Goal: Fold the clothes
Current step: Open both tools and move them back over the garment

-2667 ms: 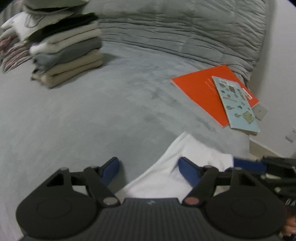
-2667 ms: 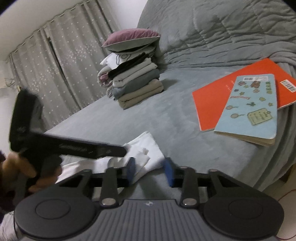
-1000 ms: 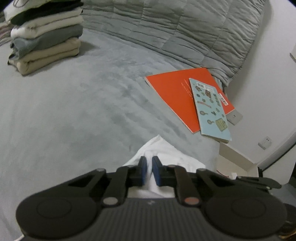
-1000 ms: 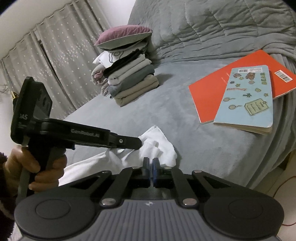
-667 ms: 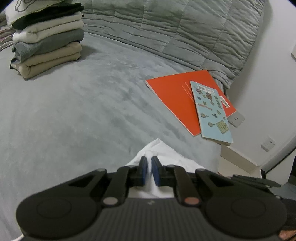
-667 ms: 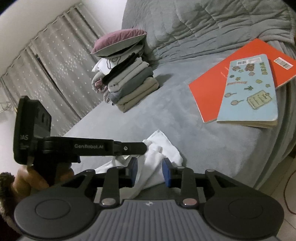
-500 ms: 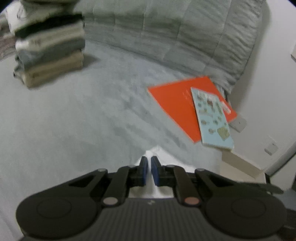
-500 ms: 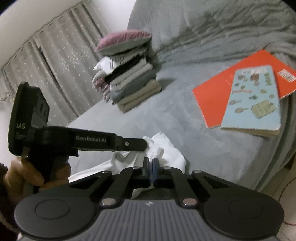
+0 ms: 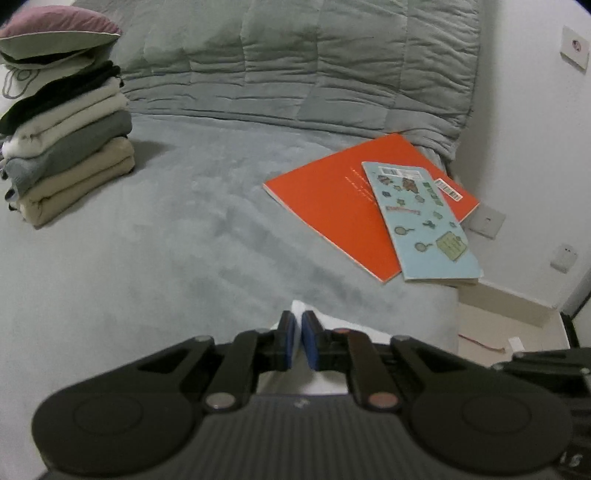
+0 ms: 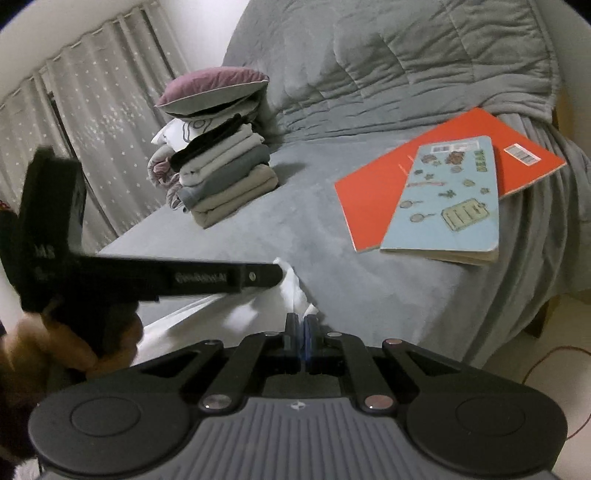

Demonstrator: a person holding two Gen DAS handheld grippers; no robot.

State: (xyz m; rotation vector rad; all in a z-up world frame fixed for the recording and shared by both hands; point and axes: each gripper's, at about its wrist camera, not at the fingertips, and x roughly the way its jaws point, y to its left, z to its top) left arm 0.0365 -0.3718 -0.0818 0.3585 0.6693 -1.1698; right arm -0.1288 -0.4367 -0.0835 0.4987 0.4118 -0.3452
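Note:
A white garment [image 10: 236,314] lies at the near edge of the grey bed [image 10: 295,229]. My left gripper [image 9: 298,332] is shut on a corner of it, and a strip of the white garment [image 9: 354,326] shows past the blue pads. In the right wrist view the left gripper [image 10: 275,275] reaches in from the left, held by a hand [image 10: 55,354], with white cloth bunched at its tip. My right gripper [image 10: 302,328] is shut on another fold of the garment just below it.
A stack of folded clothes [image 9: 70,155] topped by a mauve cushion [image 9: 55,29] stands at the back left. An orange book [image 9: 343,199] and a light blue book [image 9: 421,221] lie at the right. A quilted duvet [image 9: 295,62] is heaped behind. Curtains [image 10: 92,122] hang on the left.
Both grippers, open 2.7 s ago, have shut on the white garment; the right one reopened briefly and shut again. Both have lifted and drawn back, pulling the cloth up.

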